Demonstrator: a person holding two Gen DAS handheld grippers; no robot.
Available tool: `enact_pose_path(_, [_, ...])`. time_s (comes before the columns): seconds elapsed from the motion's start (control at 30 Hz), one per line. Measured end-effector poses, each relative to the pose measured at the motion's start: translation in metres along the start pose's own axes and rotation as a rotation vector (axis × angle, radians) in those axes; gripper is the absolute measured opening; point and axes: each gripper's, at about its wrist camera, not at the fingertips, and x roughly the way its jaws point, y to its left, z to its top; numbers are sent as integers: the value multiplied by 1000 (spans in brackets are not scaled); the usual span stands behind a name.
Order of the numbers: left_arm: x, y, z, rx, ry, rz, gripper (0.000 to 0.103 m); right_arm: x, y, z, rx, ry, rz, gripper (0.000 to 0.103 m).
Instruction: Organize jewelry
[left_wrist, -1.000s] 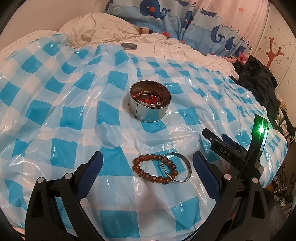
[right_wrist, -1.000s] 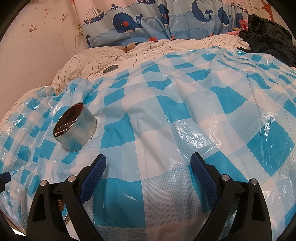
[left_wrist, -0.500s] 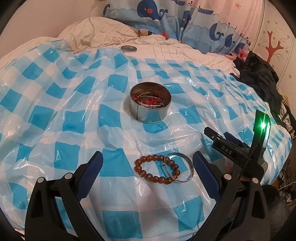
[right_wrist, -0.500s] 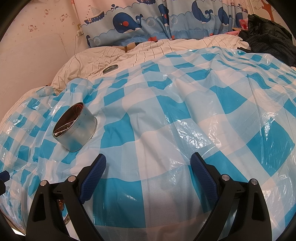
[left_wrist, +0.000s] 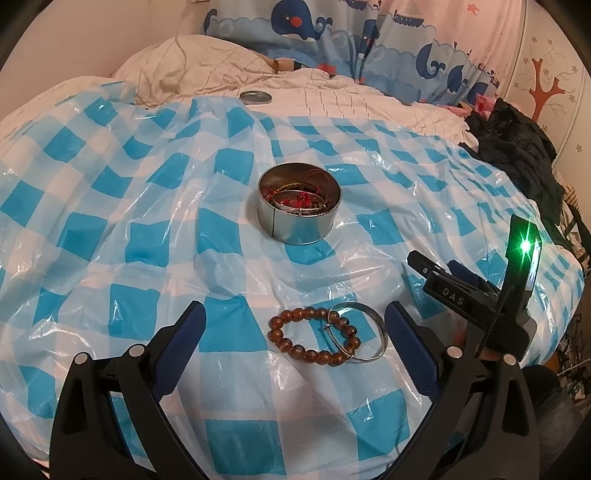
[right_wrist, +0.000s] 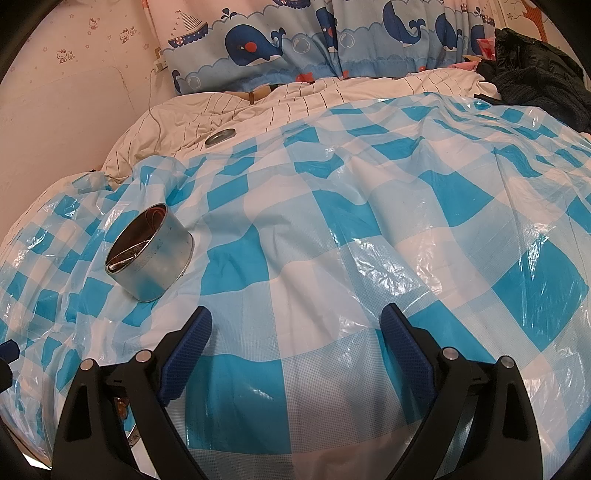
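A brown wooden bead bracelet (left_wrist: 295, 320) lies on the blue checked plastic sheet, overlapping a thin silver bangle (left_wrist: 373, 322). Both lie between the fingers of my left gripper (left_wrist: 295, 325), which is open and empty just above the sheet. Beyond them stands a round metal tin (left_wrist: 299, 225) holding several pieces of jewelry. The tin also shows in the right wrist view (right_wrist: 159, 258), at the left. My right gripper (right_wrist: 295, 328) is open and empty over bare sheet; its body (left_wrist: 476, 295) shows at the right of the left wrist view.
The tin's lid (left_wrist: 255, 97) lies on the white quilt at the back, and shows in the right wrist view (right_wrist: 220, 137) too. Dark clothing (left_wrist: 517, 147) is heaped at the bed's right edge. Whale-print curtain (right_wrist: 295, 44) and wall lie behind.
My left gripper has tilted or drawn back slightly, so the bracelet, bangle and tin sit a little higher between its fingers. The right gripper has not moved.
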Motion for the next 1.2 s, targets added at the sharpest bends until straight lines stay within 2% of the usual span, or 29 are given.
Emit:
enact_pose_path(0.3, [-3, 1, 2, -10, -24, 1, 93, 0, 0, 0, 0, 0, 0, 89])
enact_pose_path(1.03, [0, 4, 4, -25, -19, 22, 95, 1, 0, 1, -1, 3, -2, 90])
enact_pose_path(1.2, [-3, 21, 4, -61, -20, 18, 95, -1, -1, 0, -9, 7, -10, 90])
